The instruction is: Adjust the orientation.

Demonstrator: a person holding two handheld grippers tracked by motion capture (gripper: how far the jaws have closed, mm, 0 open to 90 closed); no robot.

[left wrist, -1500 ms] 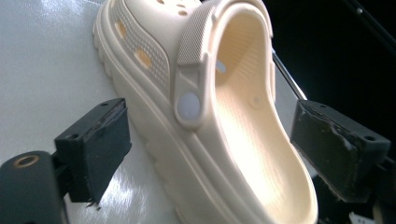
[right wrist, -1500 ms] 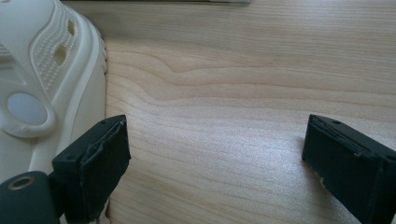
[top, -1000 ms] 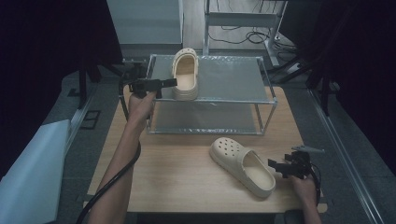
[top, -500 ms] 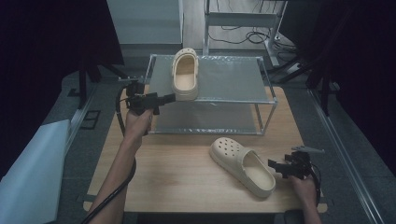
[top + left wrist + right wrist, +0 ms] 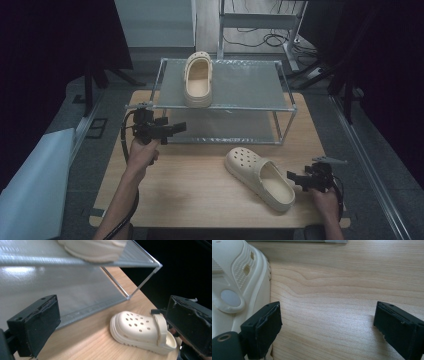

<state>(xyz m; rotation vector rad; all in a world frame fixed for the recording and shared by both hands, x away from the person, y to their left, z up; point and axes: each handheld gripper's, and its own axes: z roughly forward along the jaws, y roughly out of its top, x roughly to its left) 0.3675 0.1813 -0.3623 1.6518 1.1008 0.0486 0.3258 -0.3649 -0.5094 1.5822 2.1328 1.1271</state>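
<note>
One cream clog [image 5: 198,80] lies on the top of a two-tier metal rack [image 5: 240,106], toe toward the back; its sole [image 5: 93,250] shows at the top of the left gripper view. A second cream clog [image 5: 260,177] [image 5: 142,331] rests on the wooden table in front of the rack, heel toward the front right. My left gripper [image 5: 177,128] [image 5: 120,326] is open in the air at the rack's front left, with nothing between its jaws. My right gripper [image 5: 291,176] [image 5: 327,330] is open just beside the heel of the table clog [image 5: 234,290], apart from it.
The rack's lower shelf [image 5: 62,290] is bare. A light board [image 5: 35,185] leans off the table's left side. Cables and stands [image 5: 260,30] lie on the floor behind. Bare wood [image 5: 195,185] lies between the two hands.
My left gripper has let go of the clog on the rack's top and drawn back toward the front left, lower down. The right gripper has stayed put.
</note>
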